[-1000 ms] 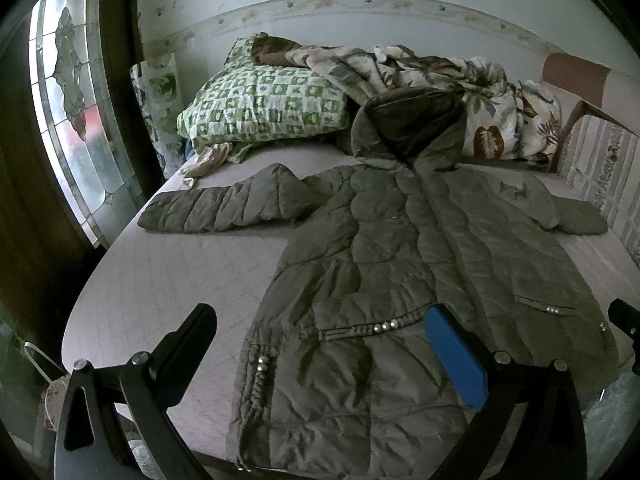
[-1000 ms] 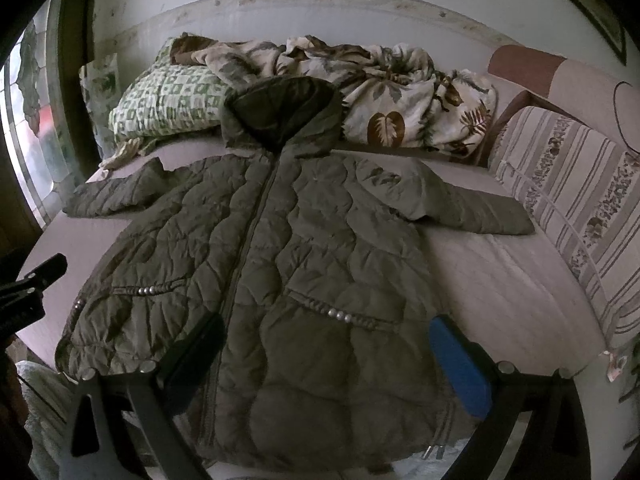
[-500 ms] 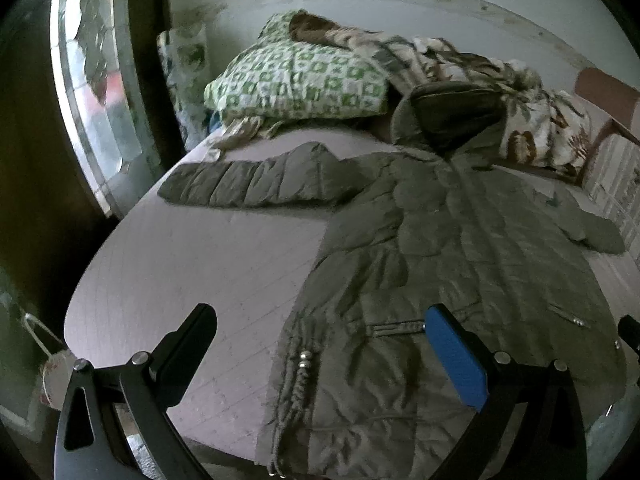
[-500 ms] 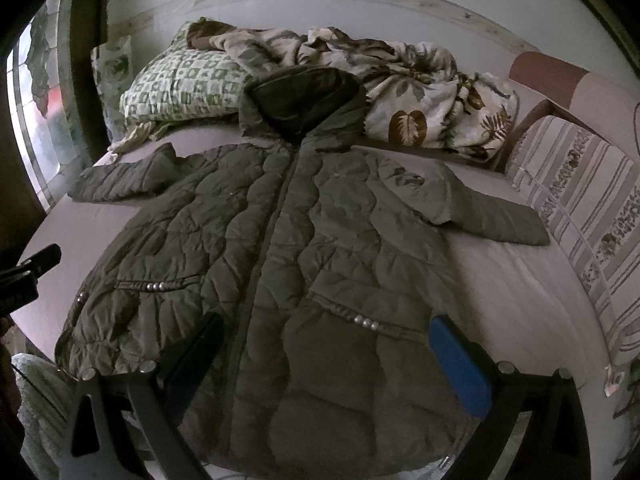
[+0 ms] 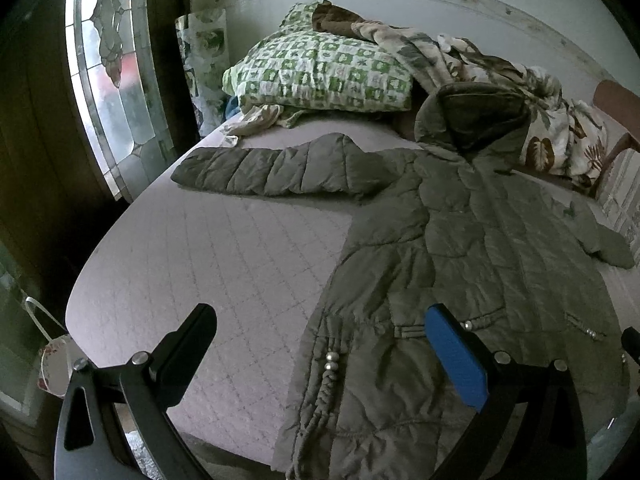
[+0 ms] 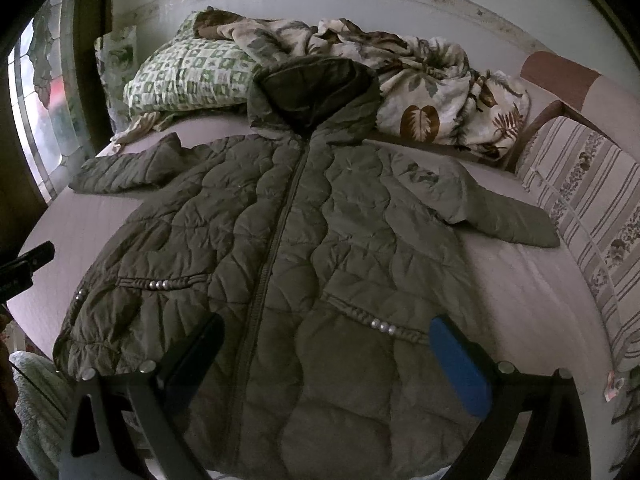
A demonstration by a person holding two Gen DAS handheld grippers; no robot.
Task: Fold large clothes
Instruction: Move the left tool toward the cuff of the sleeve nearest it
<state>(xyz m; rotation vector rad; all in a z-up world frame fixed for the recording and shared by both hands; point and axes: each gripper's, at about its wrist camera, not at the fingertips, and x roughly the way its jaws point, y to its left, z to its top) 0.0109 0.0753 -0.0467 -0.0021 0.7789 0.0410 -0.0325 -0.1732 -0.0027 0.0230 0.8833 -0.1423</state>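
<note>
**Coat spread flat, both grippers empty**

A quilted olive coat [image 6: 304,248] lies face up and zipped on the bed [image 6: 532,300], filling the middle of the right wrist view. Its hood [image 6: 316,92] sits at upper centre, resting against a leaf-print blanket [image 6: 432,92] bunched along the top of the frame. One sleeve [image 6: 500,216] stretches toward the right edge, ending near a striped cushion [image 6: 588,208]; the other sleeve [image 6: 124,172] reaches toward the left, below a green checked pillow [image 6: 188,76]. The hem runs along the bottom of the frame, at the near edge of the mattress.

The right gripper [image 6: 324,356] hangs over the lower part of the coat with its jaws spread wide — nothing between them, one finger black, the other with a blue pad [image 6: 460,368]. Whether the fingertips touch the fabric cannot be told.

In the left wrist view the coat [image 5: 472,264] occupies the right half of the frame, and its long sleeve [image 5: 276,168] lies across the upper middle, pointing toward a stained-glass window [image 5: 112,72] at upper left. The left gripper [image 5: 320,344] is likewise released and empty — its black finger is over bare mattress [image 5: 200,256] at lower left, its blue pad [image 5: 456,360] over the coat's side near the pocket. The pillow [image 5: 320,76] and blanket [image 5: 552,112] sit along the top.
</note>
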